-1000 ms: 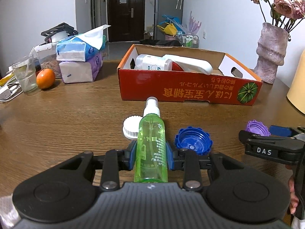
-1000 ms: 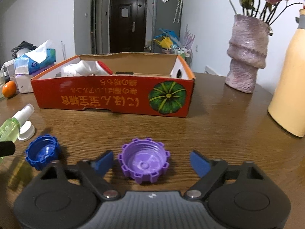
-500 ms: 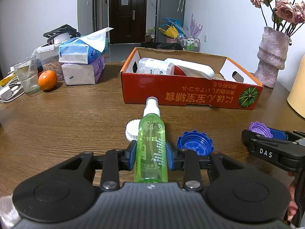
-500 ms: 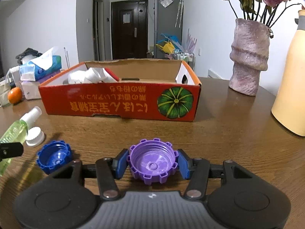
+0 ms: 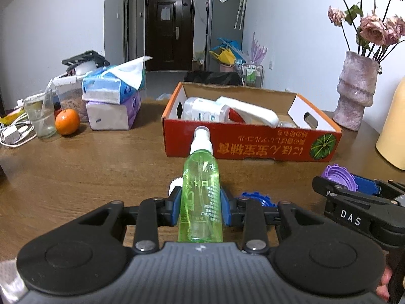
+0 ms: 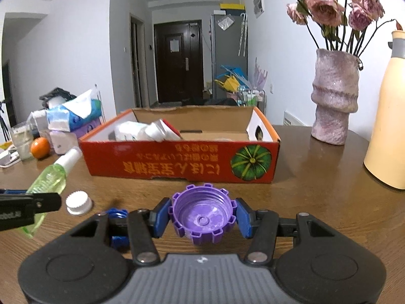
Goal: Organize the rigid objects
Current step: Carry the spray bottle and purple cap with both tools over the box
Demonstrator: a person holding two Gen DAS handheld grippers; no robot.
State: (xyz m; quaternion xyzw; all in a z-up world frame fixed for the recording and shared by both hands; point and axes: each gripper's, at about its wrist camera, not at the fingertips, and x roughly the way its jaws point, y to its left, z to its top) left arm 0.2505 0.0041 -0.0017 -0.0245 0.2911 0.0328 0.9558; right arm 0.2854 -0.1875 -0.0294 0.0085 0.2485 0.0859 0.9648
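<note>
My left gripper [image 5: 200,209] is shut on a green spray bottle [image 5: 201,195] with a white nozzle, held above the table and pointing at the red cardboard box [image 5: 253,147]. The right gripper [image 6: 202,215] is shut on a purple toothed cap [image 6: 202,214], lifted off the wood, open side up. In the left wrist view the same purple cap [image 5: 338,173] shows at the right between blue pads. A blue cap [image 5: 255,197] and a white cap [image 6: 78,202] lie on the table below, partly hidden. The box [image 6: 182,162] holds white bottles.
A pink vase [image 6: 334,101] with dried roses and a tall yellow flask [image 6: 387,131] stand right of the box. At the left are tissue packs [image 5: 114,101], an orange [image 5: 67,121], a glass [image 5: 40,116] and cables. Brown tabletop [image 5: 101,167] spreads in front.
The right gripper closed on the purple cap and lifted it off the table. The left gripper kept its hold on the green bottle and rose slightly, so the caps now sit lower behind it.
</note>
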